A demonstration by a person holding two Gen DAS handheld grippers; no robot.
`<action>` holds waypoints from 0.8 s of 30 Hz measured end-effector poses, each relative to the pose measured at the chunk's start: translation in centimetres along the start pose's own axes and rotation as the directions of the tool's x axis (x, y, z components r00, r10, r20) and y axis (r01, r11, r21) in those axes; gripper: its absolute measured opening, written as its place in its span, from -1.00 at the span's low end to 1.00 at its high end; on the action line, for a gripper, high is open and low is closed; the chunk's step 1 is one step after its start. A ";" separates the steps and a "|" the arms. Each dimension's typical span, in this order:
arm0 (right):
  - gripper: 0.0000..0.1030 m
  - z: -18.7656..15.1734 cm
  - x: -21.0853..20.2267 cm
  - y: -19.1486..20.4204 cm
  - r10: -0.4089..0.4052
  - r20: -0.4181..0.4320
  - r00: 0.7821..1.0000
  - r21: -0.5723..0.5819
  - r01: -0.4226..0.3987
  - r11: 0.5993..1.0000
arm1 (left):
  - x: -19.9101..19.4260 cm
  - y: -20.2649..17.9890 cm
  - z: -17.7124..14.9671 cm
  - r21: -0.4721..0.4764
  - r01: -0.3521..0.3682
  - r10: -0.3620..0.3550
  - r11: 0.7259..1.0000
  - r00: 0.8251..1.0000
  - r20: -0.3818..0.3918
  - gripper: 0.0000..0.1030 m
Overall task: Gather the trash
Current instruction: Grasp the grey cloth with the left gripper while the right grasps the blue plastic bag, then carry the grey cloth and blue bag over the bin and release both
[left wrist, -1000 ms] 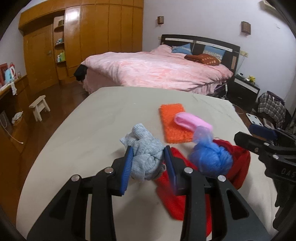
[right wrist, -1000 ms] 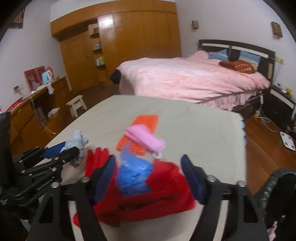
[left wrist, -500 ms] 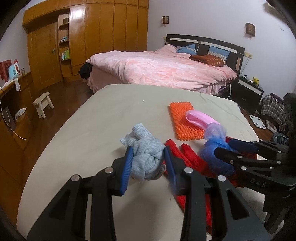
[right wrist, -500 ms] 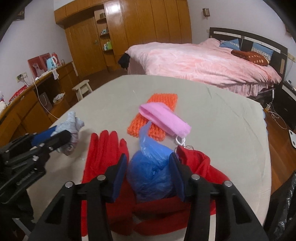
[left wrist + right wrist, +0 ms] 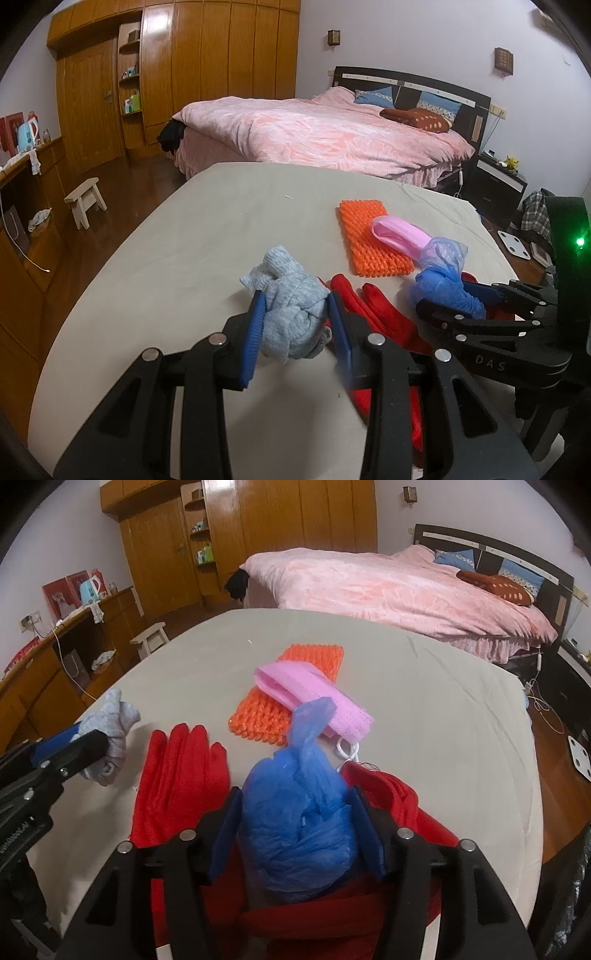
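My left gripper (image 5: 295,325) is shut on a crumpled grey cloth wad (image 5: 291,317), also seen at the left of the right wrist view (image 5: 110,731). My right gripper (image 5: 295,819) is shut on a knotted blue plastic bag (image 5: 299,830), which shows at the right of the left wrist view (image 5: 443,284). Both are over a beige table (image 5: 207,229). Red gloves (image 5: 177,779) lie flat under and between the grippers. A pink face mask (image 5: 314,698) lies on an orange textured pad (image 5: 291,686) beyond them.
A pink bed (image 5: 325,133) stands behind the table, wooden wardrobes (image 5: 207,66) on the far wall. A small stool (image 5: 86,199) and a low wooden cabinet (image 5: 22,221) stand on the left. A nightstand (image 5: 498,184) is at right.
My right gripper closed on the blue bag and moved in close beside the left gripper. The left gripper keeps its hold on the grey wad.
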State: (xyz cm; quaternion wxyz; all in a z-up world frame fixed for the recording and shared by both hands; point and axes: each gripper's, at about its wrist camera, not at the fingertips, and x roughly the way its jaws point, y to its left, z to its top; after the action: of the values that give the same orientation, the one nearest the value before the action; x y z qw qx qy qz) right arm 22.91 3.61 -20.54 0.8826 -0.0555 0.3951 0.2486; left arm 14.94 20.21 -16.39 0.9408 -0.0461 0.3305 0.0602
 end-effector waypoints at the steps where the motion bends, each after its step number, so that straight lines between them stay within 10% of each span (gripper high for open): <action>1: -0.05 0.0 0.0 0.0 -0.008 -0.001 1.000 -0.007 0.008 1.000 | -0.1 0.0 0.0 0.001 0.000 0.000 1.000 1.000 0.002 -0.35; 24: -0.15 3.7 -10.3 -0.6 0.103 0.229 0.968 0.031 -0.113 0.993 | -5.2 -2.3 3.1 0.027 -0.004 0.001 1.000 0.994 0.109 -0.35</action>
State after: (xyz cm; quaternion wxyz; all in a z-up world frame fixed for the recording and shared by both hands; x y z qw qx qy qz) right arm 19.86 0.12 -10.63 0.9082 0.0144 0.2993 0.2922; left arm 13.18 17.93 -10.64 0.9579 -0.0295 0.2795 0.0594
